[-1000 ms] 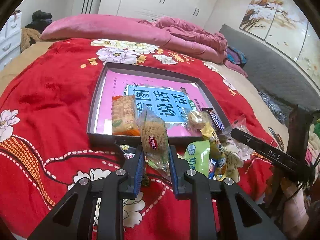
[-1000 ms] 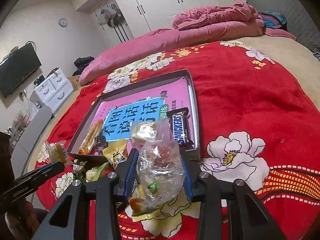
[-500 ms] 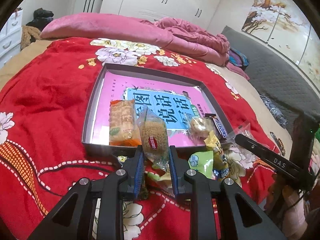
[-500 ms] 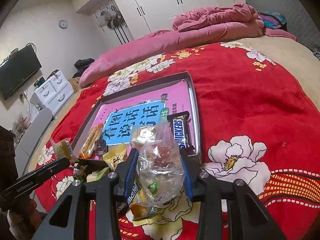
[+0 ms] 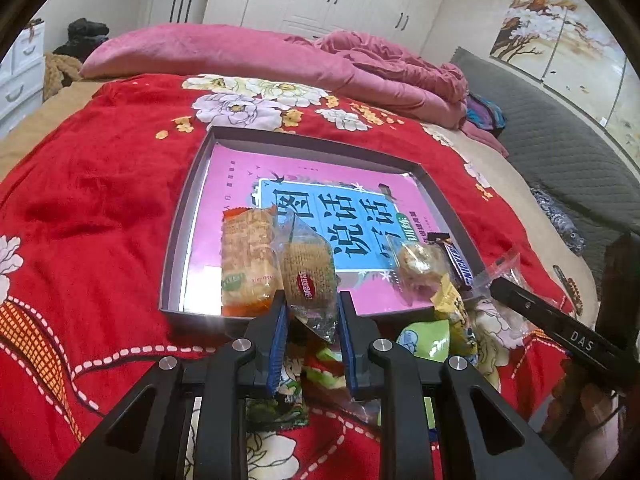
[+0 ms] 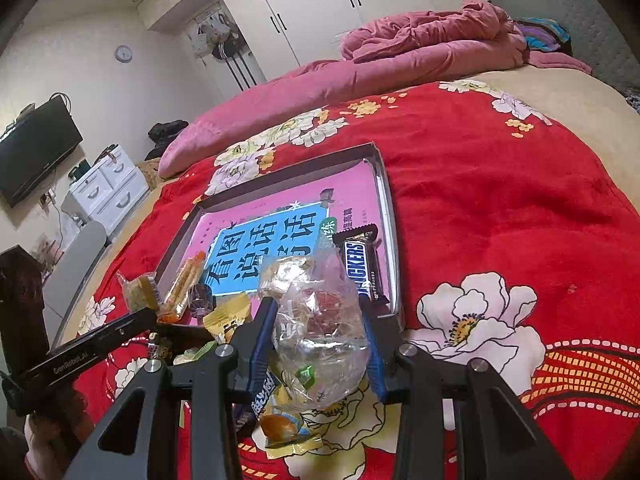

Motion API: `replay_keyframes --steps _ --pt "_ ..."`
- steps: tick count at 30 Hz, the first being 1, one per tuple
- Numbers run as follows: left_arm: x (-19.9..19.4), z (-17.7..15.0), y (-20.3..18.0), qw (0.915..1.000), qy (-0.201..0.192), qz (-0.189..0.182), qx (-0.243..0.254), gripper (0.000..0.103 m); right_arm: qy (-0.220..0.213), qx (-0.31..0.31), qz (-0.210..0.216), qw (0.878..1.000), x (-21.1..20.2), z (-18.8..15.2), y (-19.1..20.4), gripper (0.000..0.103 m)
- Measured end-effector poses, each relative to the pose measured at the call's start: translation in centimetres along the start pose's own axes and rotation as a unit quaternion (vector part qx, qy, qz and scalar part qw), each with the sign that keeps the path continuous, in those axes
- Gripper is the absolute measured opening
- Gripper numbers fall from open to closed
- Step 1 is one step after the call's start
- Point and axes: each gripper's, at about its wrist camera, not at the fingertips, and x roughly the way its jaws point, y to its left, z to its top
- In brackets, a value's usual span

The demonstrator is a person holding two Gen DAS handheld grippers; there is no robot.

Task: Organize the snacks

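The left gripper (image 5: 311, 330) pinches a clear-wrapped round cracker (image 5: 309, 276) between its fingers, over the near rim of the shallow tray (image 5: 182, 240) on the bed. The right gripper (image 6: 318, 342) clamps a crinkled clear snack bag (image 6: 320, 320) beside the Snickers bar (image 6: 360, 266).

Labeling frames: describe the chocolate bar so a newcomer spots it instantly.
On the red floral bedspread lies a shallow grey tray lined with a pink book. The Snickers bar lies inside against the tray's right wall, near the front corner. It is the only dark brown wrapper with bold white lettering; its neighbours are clear or yellow packets.
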Motion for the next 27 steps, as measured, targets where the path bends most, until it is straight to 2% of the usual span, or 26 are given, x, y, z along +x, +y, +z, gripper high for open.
replay_keyframes --steps 27 --pt "3.0 1.0 1.0 0.9994 0.027 0.008 -0.017 0.024 -0.011 -0.008 -0.019 1.000 2.3 1.9 0.0 0.040"
